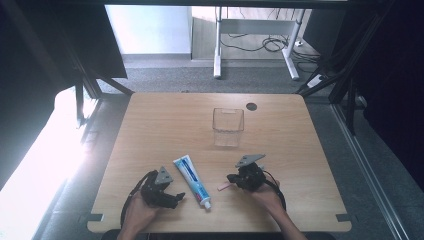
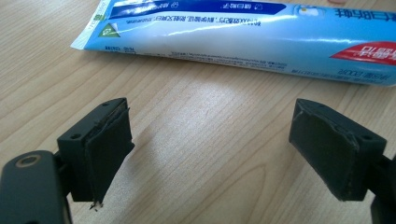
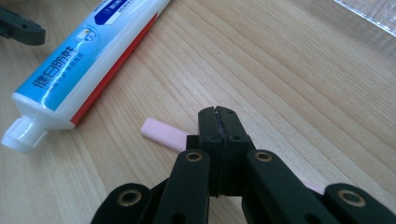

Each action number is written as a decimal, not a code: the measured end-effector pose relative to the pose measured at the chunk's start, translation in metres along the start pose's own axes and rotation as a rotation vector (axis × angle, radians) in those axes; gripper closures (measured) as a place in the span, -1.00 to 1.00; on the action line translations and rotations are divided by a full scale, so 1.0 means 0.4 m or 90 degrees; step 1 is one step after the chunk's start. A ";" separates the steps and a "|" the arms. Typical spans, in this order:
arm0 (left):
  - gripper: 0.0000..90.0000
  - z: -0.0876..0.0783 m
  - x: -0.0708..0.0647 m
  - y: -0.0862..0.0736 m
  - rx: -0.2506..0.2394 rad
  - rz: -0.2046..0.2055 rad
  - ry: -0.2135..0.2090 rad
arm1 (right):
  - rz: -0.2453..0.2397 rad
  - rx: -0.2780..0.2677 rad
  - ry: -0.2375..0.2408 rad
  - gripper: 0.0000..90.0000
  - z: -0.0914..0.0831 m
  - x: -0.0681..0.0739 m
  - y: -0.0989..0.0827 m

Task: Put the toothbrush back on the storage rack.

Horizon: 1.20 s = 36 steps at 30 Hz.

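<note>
Right gripper view looks along the right gripper point(image 3: 219, 122), whose two black jaws are pressed together with no gap between the pads; a slim pink stick point(image 3: 161, 133) lies on the wooden table point(image 3: 289, 84) just behind the jaws, passing beneath them, and whether it is touched cannot be told. A blue-and-white toothpaste tube point(image 3: 79, 65) lies to the left, cap nearest. From the high view, the tube point(image 1: 192, 180) rests between both hands, with a clear plastic container point(image 1: 228, 126) farther back. The left gripper point(image 2: 210, 149) has its jaws spread wide apart, holding nothing, the tube just beyond them.
</note>
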<state>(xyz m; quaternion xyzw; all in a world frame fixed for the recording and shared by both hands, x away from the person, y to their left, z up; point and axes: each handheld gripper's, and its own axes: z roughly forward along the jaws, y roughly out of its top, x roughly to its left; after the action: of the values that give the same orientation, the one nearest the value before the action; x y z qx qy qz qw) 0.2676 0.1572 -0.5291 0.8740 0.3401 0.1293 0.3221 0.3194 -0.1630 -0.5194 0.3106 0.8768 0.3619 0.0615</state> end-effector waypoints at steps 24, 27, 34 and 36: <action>-0.70 0.006 -0.013 0.003 0.009 0.023 0.008 | 0.000 0.036 0.002 0.99 -0.015 0.003 -0.038; -0.70 0.006 -0.012 0.003 0.010 0.025 0.009 | 0.003 0.037 0.005 0.97 -0.026 0.005 -0.049; -0.70 0.007 -0.013 0.003 0.009 0.026 0.010 | 0.006 0.048 0.006 0.97 -0.054 0.015 -0.073; -0.70 0.007 -0.013 0.003 0.010 0.026 0.010 | 0.003 0.050 0.004 0.97 -0.061 0.015 -0.082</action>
<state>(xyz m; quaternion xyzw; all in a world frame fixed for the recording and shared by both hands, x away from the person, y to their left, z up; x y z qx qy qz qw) 0.2656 0.1518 -0.5303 0.8820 0.3258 0.1403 0.3100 0.2900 -0.1918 -0.5231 0.3136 0.8897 0.3286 0.0455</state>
